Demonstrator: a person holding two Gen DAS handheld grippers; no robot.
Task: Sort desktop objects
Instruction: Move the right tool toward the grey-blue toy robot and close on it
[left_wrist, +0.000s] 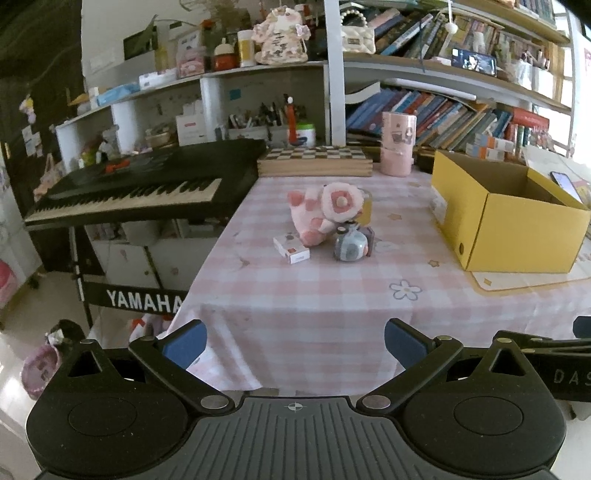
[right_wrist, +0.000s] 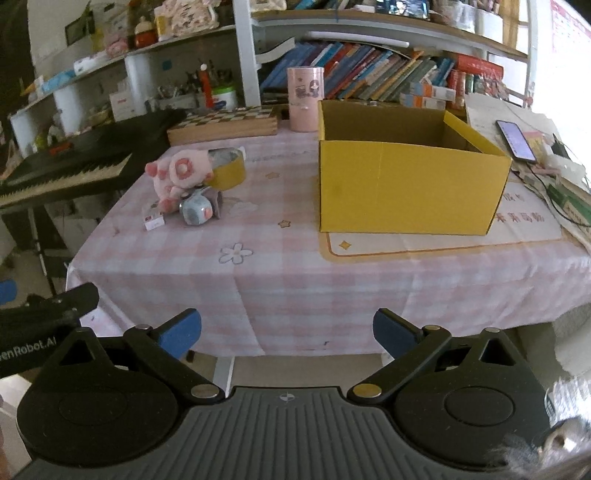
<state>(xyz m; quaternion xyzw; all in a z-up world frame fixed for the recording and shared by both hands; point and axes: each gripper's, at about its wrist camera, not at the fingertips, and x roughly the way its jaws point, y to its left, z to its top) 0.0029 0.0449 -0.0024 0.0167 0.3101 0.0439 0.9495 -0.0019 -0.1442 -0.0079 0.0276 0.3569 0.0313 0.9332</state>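
Observation:
A pink plush pig (left_wrist: 321, 210) (right_wrist: 177, 173) lies mid-table on the pink checked cloth (left_wrist: 314, 295). Against it are a small white carton (left_wrist: 291, 250) (right_wrist: 154, 219), a grey-blue round toy (left_wrist: 349, 245) (right_wrist: 195, 210) and a yellow tape roll (right_wrist: 227, 171) behind. An open yellow cardboard box (left_wrist: 509, 218) (right_wrist: 406, 177) stands to the right. My left gripper (left_wrist: 295, 341) is open and empty, short of the table's front edge. My right gripper (right_wrist: 287, 334) is open and empty, also before the front edge.
A black Yamaha keyboard (left_wrist: 147, 181) stands left of the table. A chessboard box (left_wrist: 316, 160) and a pink cylinder (left_wrist: 397, 144) sit at the back. A phone (right_wrist: 515, 140) and cables lie right of the box. Bookshelves fill the wall behind.

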